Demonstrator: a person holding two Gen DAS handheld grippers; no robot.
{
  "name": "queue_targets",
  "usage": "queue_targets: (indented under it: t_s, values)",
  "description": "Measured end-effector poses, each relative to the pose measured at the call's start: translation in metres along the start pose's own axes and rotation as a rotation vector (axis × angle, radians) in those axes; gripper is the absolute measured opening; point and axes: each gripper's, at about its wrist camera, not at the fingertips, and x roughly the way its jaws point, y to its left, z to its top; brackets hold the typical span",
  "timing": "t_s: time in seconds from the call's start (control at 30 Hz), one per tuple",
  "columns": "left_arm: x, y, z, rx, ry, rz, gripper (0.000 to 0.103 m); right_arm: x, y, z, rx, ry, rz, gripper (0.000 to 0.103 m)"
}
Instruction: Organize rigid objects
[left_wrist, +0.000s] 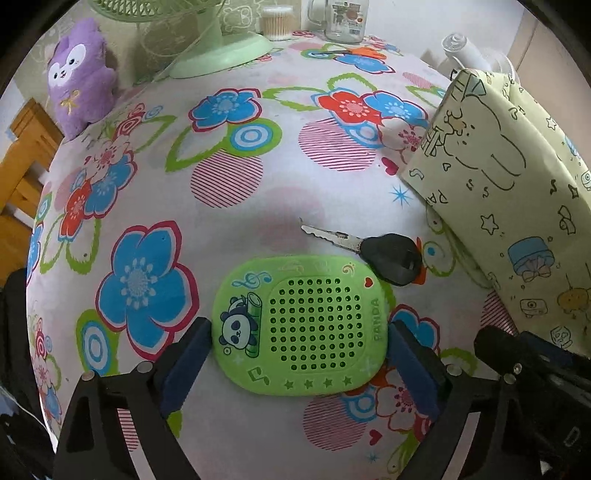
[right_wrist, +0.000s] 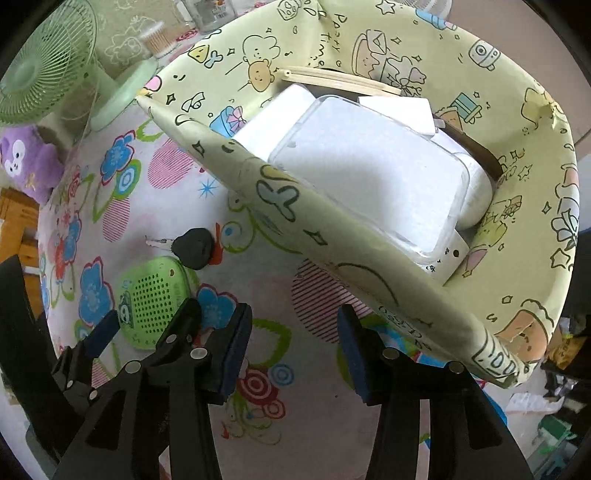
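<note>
**Green panda case sits between the left tongs; right tongs gape over bare cloth**

The left tongs (left_wrist: 299, 354) are spread wide around the green panda case (left_wrist: 301, 325), which lies flat on the flower-print table (left_wrist: 155, 192). Each blue pad stands at a short end of the case, right at its edge; whether the pads press it or only flank it cannot be told. The case rests on the cloth, not lifted.

Just beyond the case, close to its far right corner, lies a black-headed key (left_wrist: 373, 251), blade pointing left.

The right tongs (right_wrist: 295, 354) are open with nothing between the pads, only the tablecloth below. They hang near the front wall of the yellow cartoon-print box (right_wrist: 332, 229), which stands to the right of the case and key. Inside the box lie a clear-lidded white case (right_wrist: 373, 177) and other white items.

At the far end of the table stand a green fan (left_wrist: 221, 48), a purple plush toy (left_wrist: 81, 77) and a glass jar (left_wrist: 343, 18).
</note>
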Motion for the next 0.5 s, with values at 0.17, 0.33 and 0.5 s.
queue_targets:
  t_s: [0.17, 0.33, 0.5]
  values:
    - [-0.002, 0.020, -0.004, -0.039, 0.014, 0.008, 0.094, 0.002, 0.012, -0.002, -0.049, -0.013, 0.019, 0.060]
    - [-0.004, 0.044, -0.007, -0.086, 0.025, 0.016, 0.094, 0.006, 0.041, 0.001, -0.165, -0.058, 0.007, 0.060]
    - [-0.005, 0.059, -0.006, -0.128, 0.032, 0.003, 0.094, 0.016, 0.062, 0.012, -0.263, -0.075, -0.003, 0.060]
